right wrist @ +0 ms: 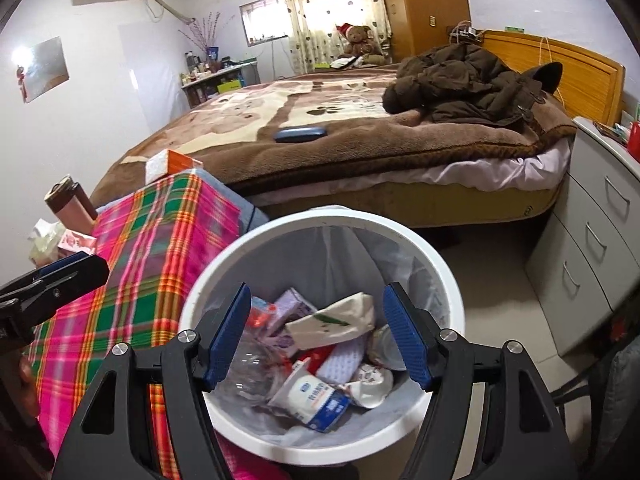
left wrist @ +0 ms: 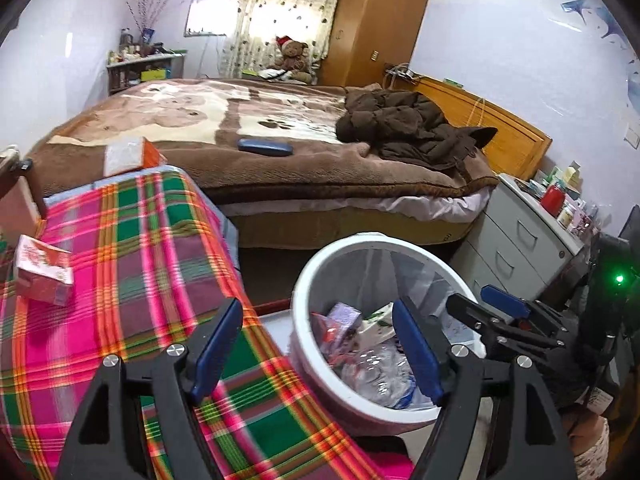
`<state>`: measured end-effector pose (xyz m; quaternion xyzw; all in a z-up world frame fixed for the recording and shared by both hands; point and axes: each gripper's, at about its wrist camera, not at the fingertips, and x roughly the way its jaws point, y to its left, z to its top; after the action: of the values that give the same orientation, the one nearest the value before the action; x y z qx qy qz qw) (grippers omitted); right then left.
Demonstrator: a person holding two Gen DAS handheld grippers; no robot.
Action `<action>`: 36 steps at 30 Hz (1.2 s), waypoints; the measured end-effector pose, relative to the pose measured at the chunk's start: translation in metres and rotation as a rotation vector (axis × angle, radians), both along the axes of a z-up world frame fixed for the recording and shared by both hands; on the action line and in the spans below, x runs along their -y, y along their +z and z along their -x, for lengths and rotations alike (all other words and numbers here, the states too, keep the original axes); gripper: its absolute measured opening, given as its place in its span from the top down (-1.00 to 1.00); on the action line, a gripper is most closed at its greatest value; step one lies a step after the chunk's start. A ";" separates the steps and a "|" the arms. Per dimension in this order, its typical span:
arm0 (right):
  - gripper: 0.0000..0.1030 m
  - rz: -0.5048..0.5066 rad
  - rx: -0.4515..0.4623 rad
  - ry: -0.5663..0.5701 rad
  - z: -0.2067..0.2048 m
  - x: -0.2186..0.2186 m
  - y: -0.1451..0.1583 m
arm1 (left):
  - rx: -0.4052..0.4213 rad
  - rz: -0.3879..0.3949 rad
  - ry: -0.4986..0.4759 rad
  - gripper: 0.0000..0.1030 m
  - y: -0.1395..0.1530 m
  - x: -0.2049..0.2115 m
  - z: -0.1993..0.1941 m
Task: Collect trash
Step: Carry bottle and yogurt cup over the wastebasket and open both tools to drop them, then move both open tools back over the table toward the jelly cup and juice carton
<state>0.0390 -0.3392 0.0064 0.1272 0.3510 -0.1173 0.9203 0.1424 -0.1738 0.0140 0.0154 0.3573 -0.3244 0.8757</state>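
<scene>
A white lined trash bin point(right wrist: 452, 280) stands on the floor beside a plaid-covered table; it also shows in the left wrist view point(left wrist: 304, 280). It holds several wrappers, a clear bottle and a crumpled white pack point(right wrist: 336, 318). My right gripper point(right wrist: 320, 336) is open and empty, directly above the bin. My left gripper point(left wrist: 316, 352) is open and empty, over the table's edge and the bin's left rim. A red and white carton point(left wrist: 42, 270) lies on the plaid cloth point(left wrist: 132, 264), far left. An orange and white box point(left wrist: 130, 154) sits at the table's far end.
A bed with a brown blanket point(left wrist: 260, 120) fills the back, with a blue case point(left wrist: 265, 147) and a brown jacket point(left wrist: 412, 126) on it. A grey drawer unit point(left wrist: 520, 240) stands right of the bin. A brown flask point(right wrist: 70, 204) stands left of the table.
</scene>
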 end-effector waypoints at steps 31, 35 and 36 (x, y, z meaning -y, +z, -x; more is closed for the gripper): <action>-0.36 -0.034 0.022 0.321 -0.075 -0.122 0.003 | 0.005 0.005 0.418 -0.53 -0.005 -0.185 -0.037; -0.36 -0.019 0.006 0.369 -0.091 -0.145 0.001 | 0.000 -0.009 0.470 -0.53 -0.009 -0.209 -0.042; -0.36 -0.019 0.004 0.380 -0.094 -0.149 0.001 | -0.001 -0.014 0.476 -0.53 -0.010 -0.214 -0.044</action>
<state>0.1326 -0.1902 0.0072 0.0676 0.3682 0.0622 0.9252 0.1864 0.0400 0.0044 -0.0632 0.3536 -0.1063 0.9272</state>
